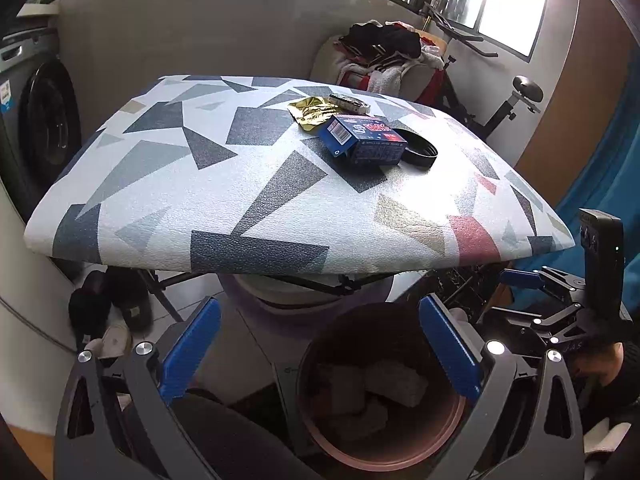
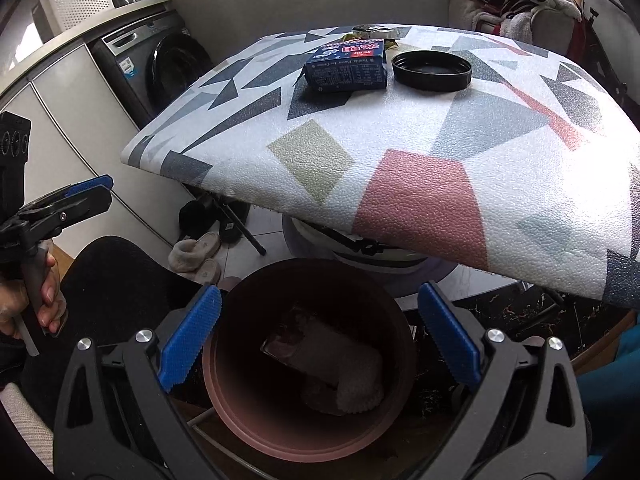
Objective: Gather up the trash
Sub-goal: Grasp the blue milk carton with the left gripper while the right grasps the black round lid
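Observation:
On the patterned table (image 1: 200,200) lie a blue carton (image 1: 362,140), a gold wrapper (image 1: 314,111), a black lid (image 1: 418,148) and a small silvery pack (image 1: 348,103). My left gripper (image 1: 320,352) is open and empty, above a brown bin (image 1: 384,454) that holds crumpled white paper (image 1: 396,388). My right gripper (image 2: 320,336) is open wide over the same bin (image 2: 280,440), nothing between its pads. Inside lie a dark wrapper (image 2: 284,344) and white tissue (image 2: 352,384). The carton (image 2: 346,68) and the lid (image 2: 432,68) lie far on the table in the right wrist view.
The table's front edge overhangs the bin. A washing machine (image 1: 44,120) stands left, slippers (image 2: 196,256) lie on the floor, and a chair with clothes (image 1: 384,56) and an exercise bike (image 1: 516,96) stand behind. A hand (image 2: 44,296) holds the left gripper (image 2: 86,194).

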`<state>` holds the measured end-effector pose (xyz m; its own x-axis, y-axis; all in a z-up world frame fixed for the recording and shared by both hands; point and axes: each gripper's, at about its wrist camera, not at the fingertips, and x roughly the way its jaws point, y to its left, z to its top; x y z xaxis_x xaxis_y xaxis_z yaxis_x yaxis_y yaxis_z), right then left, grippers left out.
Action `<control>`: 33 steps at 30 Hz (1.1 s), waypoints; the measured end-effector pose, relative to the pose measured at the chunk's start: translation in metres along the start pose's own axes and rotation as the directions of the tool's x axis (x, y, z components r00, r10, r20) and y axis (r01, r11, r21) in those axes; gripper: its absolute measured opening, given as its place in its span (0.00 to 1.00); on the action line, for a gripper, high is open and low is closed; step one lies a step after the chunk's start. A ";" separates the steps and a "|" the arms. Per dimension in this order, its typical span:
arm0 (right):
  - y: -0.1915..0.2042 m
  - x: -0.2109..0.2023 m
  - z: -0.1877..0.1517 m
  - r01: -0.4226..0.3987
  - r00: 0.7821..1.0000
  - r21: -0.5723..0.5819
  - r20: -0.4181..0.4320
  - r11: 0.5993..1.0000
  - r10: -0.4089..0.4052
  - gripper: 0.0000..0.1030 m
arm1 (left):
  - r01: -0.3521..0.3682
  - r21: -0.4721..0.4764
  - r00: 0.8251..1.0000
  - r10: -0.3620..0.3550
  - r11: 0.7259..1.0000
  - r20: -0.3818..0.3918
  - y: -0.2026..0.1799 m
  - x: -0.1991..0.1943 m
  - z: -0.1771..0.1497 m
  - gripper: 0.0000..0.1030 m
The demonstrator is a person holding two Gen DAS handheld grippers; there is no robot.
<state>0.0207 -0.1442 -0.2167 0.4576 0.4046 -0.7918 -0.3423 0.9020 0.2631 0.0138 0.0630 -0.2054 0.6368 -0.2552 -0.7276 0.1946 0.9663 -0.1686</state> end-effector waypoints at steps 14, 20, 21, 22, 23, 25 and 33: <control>0.001 -0.029 0.008 0.100 0.987 -0.012 0.127 0.995 -0.098 0.94 | -0.119 0.027 0.992 0.117 0.993 0.041 -0.011 -0.006 0.007 0.94; -0.029 -0.035 0.026 0.132 0.980 0.098 0.139 0.986 -0.145 0.94 | -0.032 0.090 0.999 0.032 0.995 0.001 -0.033 0.008 0.030 0.94; -0.035 -0.037 0.030 0.136 0.977 0.115 0.150 0.984 -0.152 0.94 | -0.021 0.093 1.000 0.021 0.995 0.001 -0.037 0.012 0.037 0.94; -0.042 -0.038 0.034 0.142 0.974 0.133 0.158 0.981 -0.163 0.94 | -0.009 0.092 1.000 0.009 0.996 -0.001 -0.040 0.017 0.046 0.94; -0.049 -0.038 0.038 0.148 0.971 0.152 0.163 0.977 -0.173 0.94 | 0.005 0.084 1.000 -0.004 0.996 -0.007 -0.043 0.024 0.056 0.94; -0.063 -0.040 0.045 0.147 0.967 0.189 0.178 0.971 -0.181 0.94 | 0.033 0.049 0.999 -0.031 0.998 -0.032 -0.048 0.040 0.078 0.94; -0.100 -0.052 0.060 0.157 0.948 0.260 0.230 0.953 -0.218 0.94 | 0.073 -0.067 0.990 -0.080 0.995 -0.112 -0.066 0.124 0.163 0.94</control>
<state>0.0802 -0.2460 -0.1688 0.6972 0.2213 -0.6819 -0.0413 0.9620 0.2699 0.2014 -0.0385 -0.1761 0.5314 -0.3264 -0.7817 0.1901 0.9452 -0.2655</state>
